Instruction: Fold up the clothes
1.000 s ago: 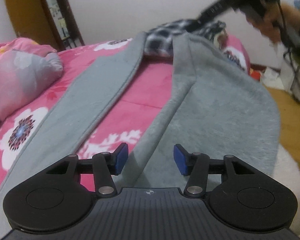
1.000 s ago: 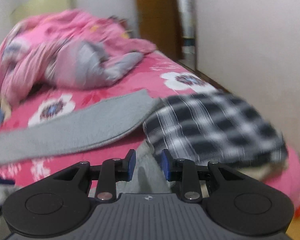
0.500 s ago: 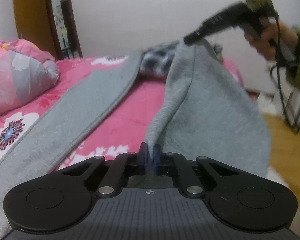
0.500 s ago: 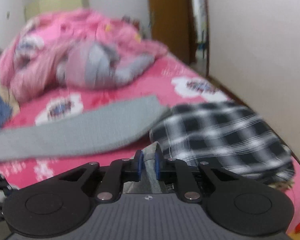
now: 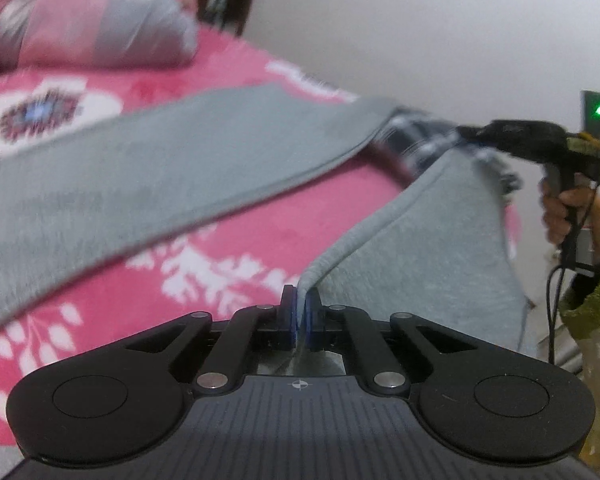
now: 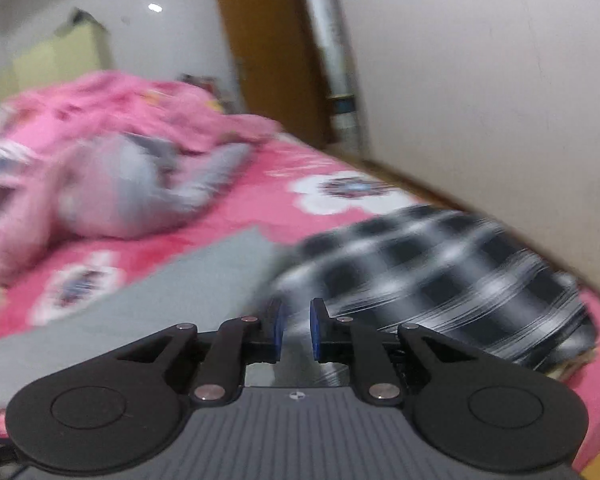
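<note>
A grey fleece garment lies spread on the pink flowered bed. My left gripper is shut on its thick folded edge, which rises taut from the pads. That edge runs up to my right gripper, held by a hand at the far right, and the cloth hangs lifted between the two. In the right wrist view the right gripper has its pads a narrow gap apart with blurred grey cloth between them. The garment's other long panel lies flat on the sheet.
A black-and-white checked cloth lies on the bed by the wall, just past the right gripper. A bunched pink and grey quilt fills the far end of the bed. A wooden door frame and a white wall stand behind.
Both grippers closed on the grey garment's edge and lifted it. The left wrist has rolled, so the bed now slants across its view. The right gripper has moved lower and farther right.
</note>
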A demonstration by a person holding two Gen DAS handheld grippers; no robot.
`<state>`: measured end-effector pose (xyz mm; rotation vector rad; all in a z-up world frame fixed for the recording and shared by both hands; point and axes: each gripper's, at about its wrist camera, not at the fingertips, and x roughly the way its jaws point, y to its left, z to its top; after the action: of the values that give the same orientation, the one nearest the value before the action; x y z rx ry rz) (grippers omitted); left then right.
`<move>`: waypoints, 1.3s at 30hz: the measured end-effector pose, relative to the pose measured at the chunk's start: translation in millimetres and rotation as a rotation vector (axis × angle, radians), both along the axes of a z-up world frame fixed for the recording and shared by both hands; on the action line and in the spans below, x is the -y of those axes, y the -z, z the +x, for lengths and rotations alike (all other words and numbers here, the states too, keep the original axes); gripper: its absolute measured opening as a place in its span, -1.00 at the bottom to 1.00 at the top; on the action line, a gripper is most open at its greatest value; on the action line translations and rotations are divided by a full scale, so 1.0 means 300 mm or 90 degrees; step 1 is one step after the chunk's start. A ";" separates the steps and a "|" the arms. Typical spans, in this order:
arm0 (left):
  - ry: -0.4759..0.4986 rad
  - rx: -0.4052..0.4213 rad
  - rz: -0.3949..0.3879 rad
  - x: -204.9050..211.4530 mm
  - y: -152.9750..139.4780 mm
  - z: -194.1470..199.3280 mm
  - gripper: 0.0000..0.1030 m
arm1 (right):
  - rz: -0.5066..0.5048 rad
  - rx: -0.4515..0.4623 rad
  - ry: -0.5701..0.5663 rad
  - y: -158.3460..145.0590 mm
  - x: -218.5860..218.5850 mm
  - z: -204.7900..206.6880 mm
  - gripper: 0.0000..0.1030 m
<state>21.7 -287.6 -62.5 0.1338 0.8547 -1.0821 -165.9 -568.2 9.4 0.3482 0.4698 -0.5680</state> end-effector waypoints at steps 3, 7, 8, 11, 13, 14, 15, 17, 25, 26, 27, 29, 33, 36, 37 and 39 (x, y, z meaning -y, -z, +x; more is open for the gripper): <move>-0.012 -0.005 0.016 0.009 0.018 0.008 -0.93 | 0.013 0.044 0.053 0.002 0.035 -0.061 -0.64; -0.023 -0.002 0.024 -0.008 0.010 0.007 -0.57 | 0.077 0.149 0.104 -0.013 0.027 -0.321 -0.33; -0.033 0.003 0.023 -0.022 -0.003 0.004 -0.48 | 0.103 0.159 0.111 0.007 0.015 -0.385 -0.23; -0.066 0.020 -0.009 -0.103 -0.070 -0.008 -0.40 | 0.186 0.187 0.130 0.073 -0.021 -0.573 -0.10; -0.087 0.027 -0.037 -0.176 -0.126 -0.021 -0.34 | 0.288 0.197 0.130 0.164 -0.045 -0.665 0.06; -0.097 0.029 -0.050 -0.217 -0.156 -0.028 -0.32 | 0.346 0.208 0.127 0.221 -0.053 -0.695 0.07; -0.107 0.033 -0.065 -0.267 -0.191 -0.040 -0.30 | 0.407 0.217 0.125 0.285 -0.064 -0.716 0.07; -0.129 0.044 -0.086 -0.366 -0.258 -0.066 -0.28 | 0.507 0.231 0.124 0.400 -0.092 -0.737 0.07; -0.291 0.025 -0.131 -0.864 -0.406 -0.186 -0.12 | 0.702 0.314 0.021 0.591 -0.185 -0.656 0.07; -0.317 0.006 -0.133 -0.922 -0.385 -0.205 -0.11 | 0.709 0.319 0.008 0.592 -0.192 -0.645 0.07; -0.344 -0.014 -0.134 -0.979 -0.362 -0.224 -0.11 | 0.713 0.321 -0.002 0.589 -0.198 -0.636 0.07; -0.410 -0.062 -0.134 -1.078 -0.288 -0.263 -0.11 | 0.716 0.314 -0.017 0.581 -0.210 -0.622 0.07; -0.556 -0.161 -0.145 -1.257 -0.128 -0.324 -0.11 | 0.701 0.309 -0.053 0.539 -0.239 -0.612 0.07; -0.632 -0.193 -0.170 -1.350 -0.053 -0.341 -0.11 | 0.689 0.292 -0.068 0.499 -0.265 -0.607 0.07; -0.650 -0.197 -0.178 -1.374 -0.036 -0.337 -0.11 | 0.687 0.285 -0.073 0.486 -0.268 -0.598 0.07; -0.679 -0.200 -0.196 -1.413 -0.008 -0.321 -0.11 | 0.681 0.277 -0.082 0.464 -0.277 -0.580 0.07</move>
<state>-74.7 136.3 -60.3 -0.7022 0.8491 -0.2033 -340.0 -485.0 -129.9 1.4194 0.3331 -0.0538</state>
